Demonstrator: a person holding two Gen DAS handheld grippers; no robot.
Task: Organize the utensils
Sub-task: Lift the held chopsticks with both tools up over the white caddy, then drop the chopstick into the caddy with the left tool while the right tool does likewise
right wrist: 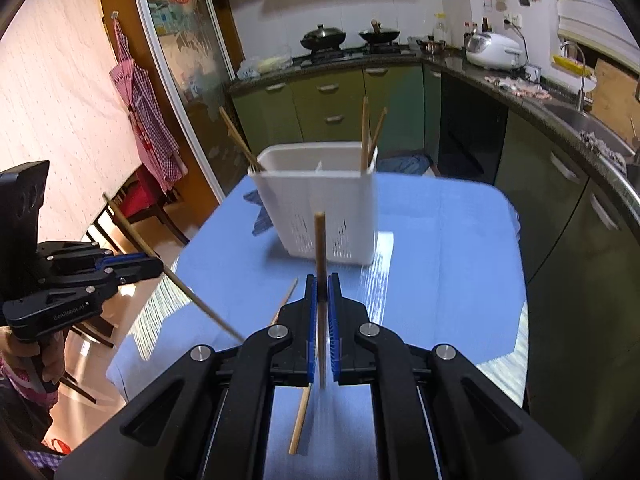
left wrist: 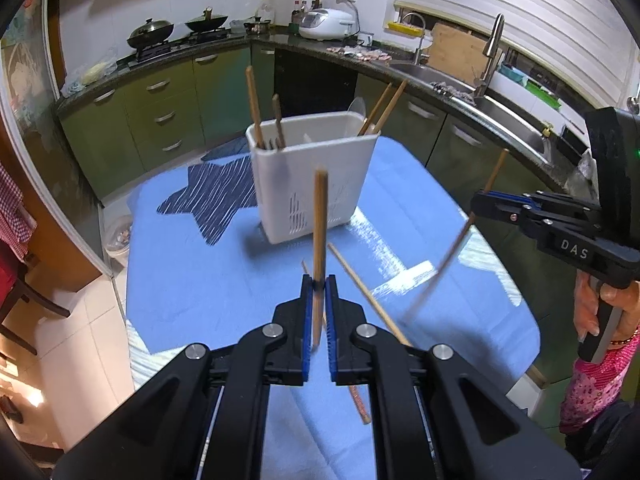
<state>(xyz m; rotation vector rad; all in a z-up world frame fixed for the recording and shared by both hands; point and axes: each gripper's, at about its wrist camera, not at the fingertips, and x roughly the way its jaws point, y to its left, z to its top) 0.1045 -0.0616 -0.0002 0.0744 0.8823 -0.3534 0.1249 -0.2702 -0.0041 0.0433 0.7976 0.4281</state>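
A white slotted utensil holder (left wrist: pixel 316 184) stands upright on the blue tablecloth (left wrist: pixel 192 280), with several wooden chopsticks (left wrist: pixel 254 106) leaning in its compartments. It also shows in the right wrist view (right wrist: pixel 320 208). My left gripper (left wrist: pixel 319 284) is shut on a wooden chopstick (left wrist: pixel 320 216), held upright above the cloth in front of the holder. My right gripper (right wrist: pixel 322 282) is shut on another chopstick (right wrist: pixel 319 240), also upright; it appears from the side in the left wrist view (left wrist: pixel 480 200). Loose chopsticks (left wrist: pixel 360 284) lie on the cloth.
A chopstick (right wrist: pixel 300 420) lies on the cloth under my right gripper. Green kitchen cabinets (left wrist: pixel 160 112), a stove with woks (left wrist: pixel 176 30) and a sink (left wrist: pixel 460 76) ring the table. A chair (right wrist: pixel 136 200) stands at the left.
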